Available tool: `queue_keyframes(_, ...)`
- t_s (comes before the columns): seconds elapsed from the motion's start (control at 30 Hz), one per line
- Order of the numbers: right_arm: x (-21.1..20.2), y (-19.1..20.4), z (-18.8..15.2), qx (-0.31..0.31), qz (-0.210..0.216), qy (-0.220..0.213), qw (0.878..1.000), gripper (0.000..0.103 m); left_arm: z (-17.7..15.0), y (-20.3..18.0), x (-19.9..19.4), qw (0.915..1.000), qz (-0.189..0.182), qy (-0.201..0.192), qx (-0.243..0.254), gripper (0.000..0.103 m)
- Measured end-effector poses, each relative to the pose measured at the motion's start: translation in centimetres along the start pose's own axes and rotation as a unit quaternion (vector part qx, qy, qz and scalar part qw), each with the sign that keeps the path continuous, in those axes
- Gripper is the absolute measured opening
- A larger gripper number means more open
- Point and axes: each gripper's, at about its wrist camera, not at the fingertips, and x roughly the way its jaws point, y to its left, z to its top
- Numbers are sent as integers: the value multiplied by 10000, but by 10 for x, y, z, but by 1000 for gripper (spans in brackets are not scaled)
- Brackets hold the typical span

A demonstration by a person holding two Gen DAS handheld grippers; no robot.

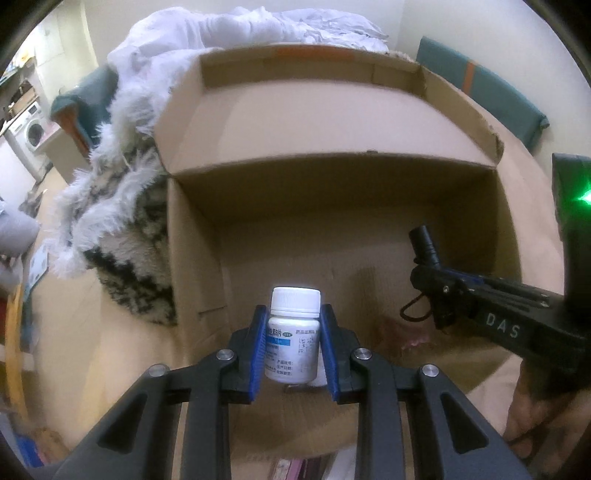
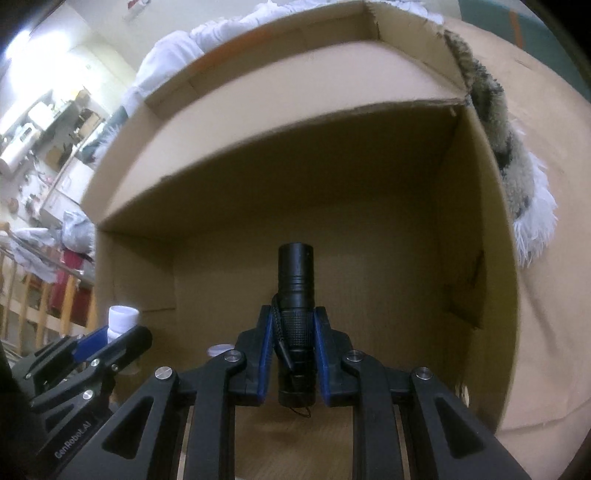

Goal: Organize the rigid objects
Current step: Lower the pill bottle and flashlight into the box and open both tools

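My left gripper [image 1: 293,328] is shut on a white pill bottle [image 1: 293,332] with a white cap and a blue label, held upright over the open cardboard box [image 1: 192,258]. My right gripper [image 2: 294,328] is shut on a black flashlight [image 2: 295,291] that points forward into the same box [image 2: 472,221]. The right gripper with the flashlight [image 1: 424,243] shows at the right of the left wrist view. The left gripper with the bottle [image 2: 122,317] shows at the lower left of the right wrist view.
The box's flaps stand open. A shaggy black-and-white rug [image 1: 122,221] and white bedding [image 1: 221,33] lie left of and behind the box. A small white object [image 2: 219,349] sits low in the box. A washing machine [image 1: 29,129] stands far left.
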Motion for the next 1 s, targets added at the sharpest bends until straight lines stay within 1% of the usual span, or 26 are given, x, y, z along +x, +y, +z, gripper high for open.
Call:
queue_keyframes(0.1,5,2,-3,-50,-92,99,9999,22,-4,2,11,9998,50,95,-167,25)
queue_keyframes(0.2,13,2,-6,-132,-241,224,9994,22,-7,3,21,9995,69,233,-206,25)
queue_keyframes(0.3,22,-3,-9,-95,-359,398,9985,22,-6,6,23,9994,155,232,-220,25)
queue_keyframes(0.37,27,-5,-9,-40,-319,499,9982,22,-7,10,25,9991,216,245,-271,25)
queue_keyframes(0.43,31,-6,-10,-31,-273,581,9979,22,-8,9,24,9993,244,208,-209,25)
queue_keyframes(0.57,40,-9,-10,11,-342,700,9970,22,-12,6,24,9993,332,181,7,25)
queue_keyframes(0.8,47,-2,-7,2,-444,702,9965,22,-11,-5,28,9990,348,259,117,25)
queue_keyframes(0.9,45,0,-5,13,-447,669,9968,22,-10,-5,29,9991,291,275,129,25)
queue_keyframes(1.0,43,3,-4,83,-345,627,9974,22,-12,-8,28,9989,309,291,210,27)
